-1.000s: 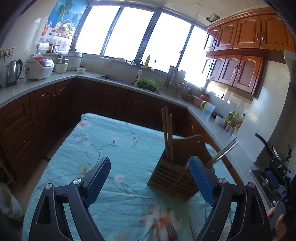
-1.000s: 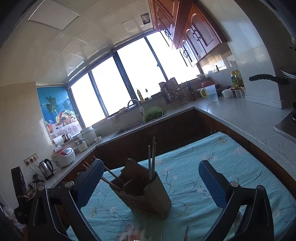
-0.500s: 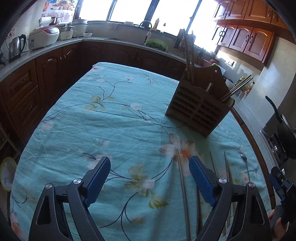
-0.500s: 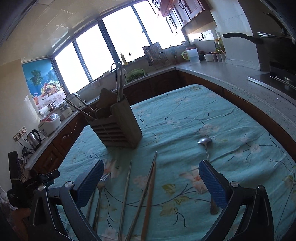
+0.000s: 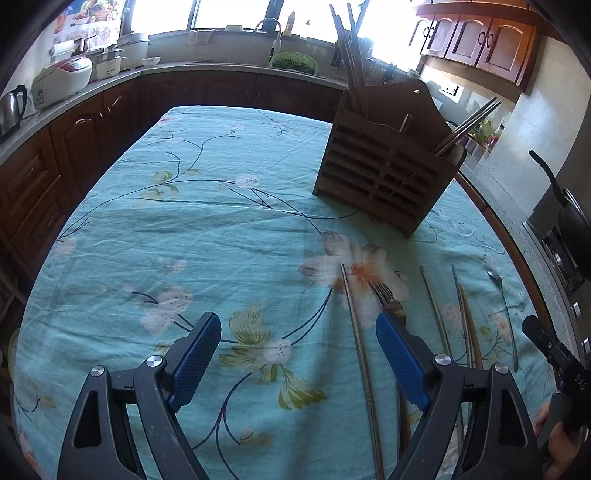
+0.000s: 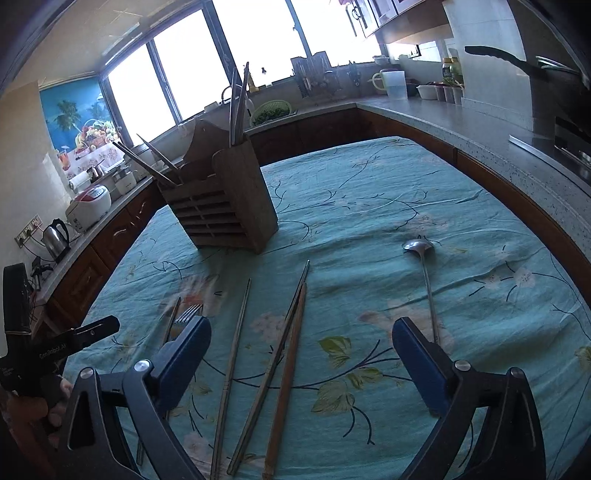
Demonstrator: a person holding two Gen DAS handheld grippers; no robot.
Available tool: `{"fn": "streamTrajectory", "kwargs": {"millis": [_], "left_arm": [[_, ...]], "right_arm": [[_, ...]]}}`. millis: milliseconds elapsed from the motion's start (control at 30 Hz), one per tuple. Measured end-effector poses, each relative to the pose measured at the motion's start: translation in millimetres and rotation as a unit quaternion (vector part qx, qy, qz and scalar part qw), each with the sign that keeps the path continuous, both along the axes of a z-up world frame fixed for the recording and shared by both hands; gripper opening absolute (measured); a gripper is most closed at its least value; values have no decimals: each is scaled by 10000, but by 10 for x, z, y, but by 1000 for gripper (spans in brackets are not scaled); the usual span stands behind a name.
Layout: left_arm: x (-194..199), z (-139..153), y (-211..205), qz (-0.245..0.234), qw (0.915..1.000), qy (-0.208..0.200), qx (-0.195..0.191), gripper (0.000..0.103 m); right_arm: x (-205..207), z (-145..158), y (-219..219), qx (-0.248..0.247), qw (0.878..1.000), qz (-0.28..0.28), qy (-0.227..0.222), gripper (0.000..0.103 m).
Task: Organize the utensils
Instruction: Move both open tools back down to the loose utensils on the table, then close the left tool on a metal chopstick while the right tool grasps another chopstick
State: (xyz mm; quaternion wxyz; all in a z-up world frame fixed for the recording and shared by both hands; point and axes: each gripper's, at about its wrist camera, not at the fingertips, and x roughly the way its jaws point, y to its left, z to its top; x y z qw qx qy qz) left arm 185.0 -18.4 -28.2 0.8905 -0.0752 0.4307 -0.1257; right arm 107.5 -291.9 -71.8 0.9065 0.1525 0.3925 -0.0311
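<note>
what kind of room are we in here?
Almost certainly a home kitchen: wooden cabinets, a sink with faucet under the windows, and a rice cooker and kettle on the counter. Work happens on a table with a floral cloth.

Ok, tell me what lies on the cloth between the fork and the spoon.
In the right wrist view, three long chopsticks lie side by side between the fork and the spoon; the rest of that stretch is bare tablecloth.

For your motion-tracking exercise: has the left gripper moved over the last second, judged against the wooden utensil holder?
Yes. The left gripper has tilted downward toward the tablecloth; the wooden utensil holder now sits higher in its view.
</note>
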Motion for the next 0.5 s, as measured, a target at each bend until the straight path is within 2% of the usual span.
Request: {"fn": "streamTrajectory", "kwargs": {"millis": [67, 133, 233, 433, 500], "left_arm": [[57, -22, -39, -48, 10000, 50, 14, 83], [117, -38, -85, -127, 9999, 87, 18, 77], [237, -84, -175, -260, 9994, 208, 81, 67], [508, -194, -368, -458, 9975, 458, 270, 55], [598, -246, -420, -514, 9967, 550, 293, 47]], "right_arm": [[65, -40, 15, 18, 9999, 51, 120, 85], [132, -77, 32, -23, 9997, 78, 240, 72], [269, -135, 51, -22, 9991, 168, 397, 60], [694, -229, 52, -110, 9971, 334, 673, 45], [849, -290, 47, -120, 9961, 378, 786, 41]]}}
